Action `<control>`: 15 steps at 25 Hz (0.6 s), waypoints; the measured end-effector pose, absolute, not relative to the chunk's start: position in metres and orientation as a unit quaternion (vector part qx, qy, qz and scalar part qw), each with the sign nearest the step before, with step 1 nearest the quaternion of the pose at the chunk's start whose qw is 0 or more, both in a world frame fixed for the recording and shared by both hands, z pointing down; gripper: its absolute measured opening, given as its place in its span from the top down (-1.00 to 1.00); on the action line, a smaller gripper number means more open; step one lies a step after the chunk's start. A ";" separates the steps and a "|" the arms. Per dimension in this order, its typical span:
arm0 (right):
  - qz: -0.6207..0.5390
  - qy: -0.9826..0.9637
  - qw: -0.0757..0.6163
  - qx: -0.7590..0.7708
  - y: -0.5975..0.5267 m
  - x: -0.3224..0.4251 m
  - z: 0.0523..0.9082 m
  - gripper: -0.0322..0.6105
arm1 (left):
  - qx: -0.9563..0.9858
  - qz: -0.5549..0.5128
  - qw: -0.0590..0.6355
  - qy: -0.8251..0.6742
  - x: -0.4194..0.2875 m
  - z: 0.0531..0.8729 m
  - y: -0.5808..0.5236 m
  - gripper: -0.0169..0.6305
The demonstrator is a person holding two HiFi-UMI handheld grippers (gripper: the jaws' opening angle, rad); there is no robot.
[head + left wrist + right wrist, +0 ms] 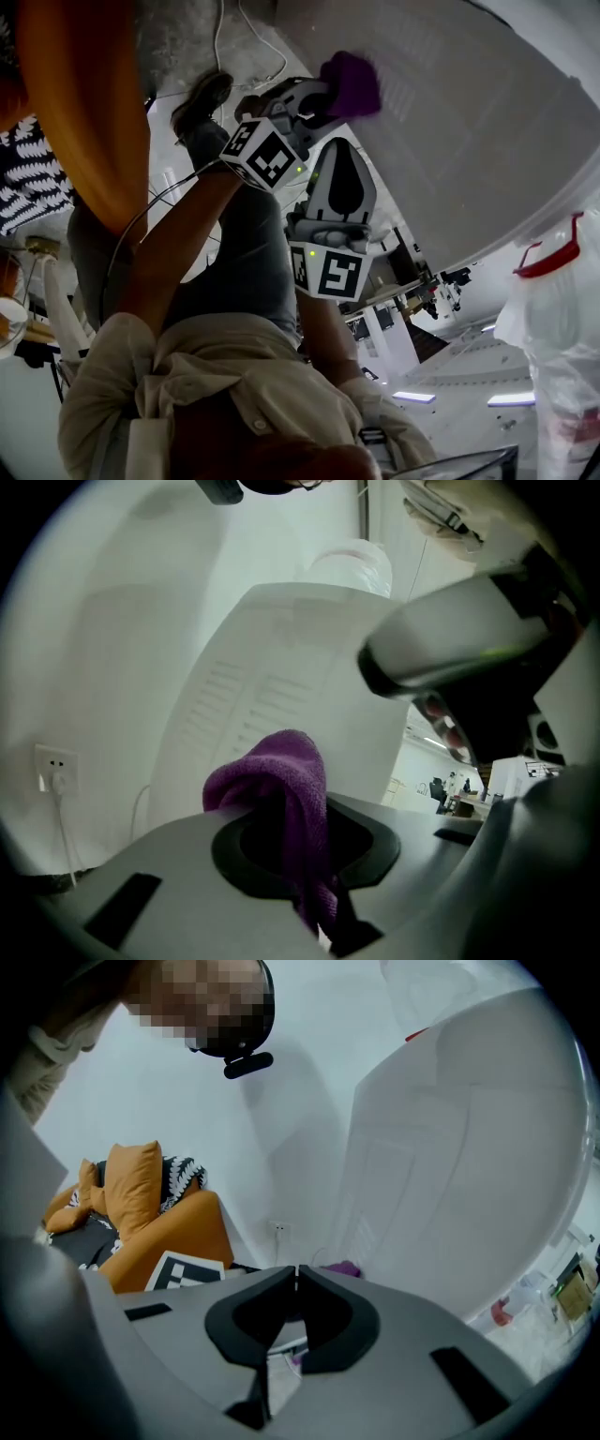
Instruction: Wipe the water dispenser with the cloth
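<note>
Your right gripper (339,155), white and black, jaws pressed together on nothing, hangs clear of the wiping | left gripper (323,94) clamps the crumpled purple terry cloth (352,82), bunched forward so fabric, not plastic, meets the tall white water dispenser (469,122), apparently touching its side

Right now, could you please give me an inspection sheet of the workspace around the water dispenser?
Surface: water dispenser side panel, white, no marks seen.
Job's things: purple cloth, bunched, up at the panel; contact unclear.
Clutter: plastic bag with red handles near the dispenser.
Grippers: left gripper shut on the cloth; right gripper shut, empty.
Cables: plug and cable at wall socket; loose cable on the floor.
Surroundings: orange sofa, white wall.
</note>
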State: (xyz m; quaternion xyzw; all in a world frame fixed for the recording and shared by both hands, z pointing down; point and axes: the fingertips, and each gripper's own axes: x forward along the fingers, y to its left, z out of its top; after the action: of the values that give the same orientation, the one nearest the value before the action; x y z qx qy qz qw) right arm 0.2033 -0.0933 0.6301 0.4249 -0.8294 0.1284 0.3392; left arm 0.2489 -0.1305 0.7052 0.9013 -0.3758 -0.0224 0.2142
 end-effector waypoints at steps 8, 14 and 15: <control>0.138 -0.830 0.353 0.410 -0.080 0.201 0.648 0.82 | 0.865 -0.049 0.210 -0.453 0.178 0.717 -0.229 0.74; 0.145 -0.831 0.356 0.402 -0.071 0.198 0.658 0.82 | 0.858 -0.062 0.205 -0.466 0.163 0.720 -0.242 0.74; 0.145 -0.832 0.356 0.401 -0.071 0.197 0.657 0.82 | 0.858 -0.065 0.208 -0.465 0.165 0.721 -0.238 0.74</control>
State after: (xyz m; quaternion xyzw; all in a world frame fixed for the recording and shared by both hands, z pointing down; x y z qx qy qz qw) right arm 0.1973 -0.0710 0.6574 0.4014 -0.8315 0.1449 0.3556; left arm 0.1650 -0.2375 0.7213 0.8580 -0.4651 -0.0645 0.2082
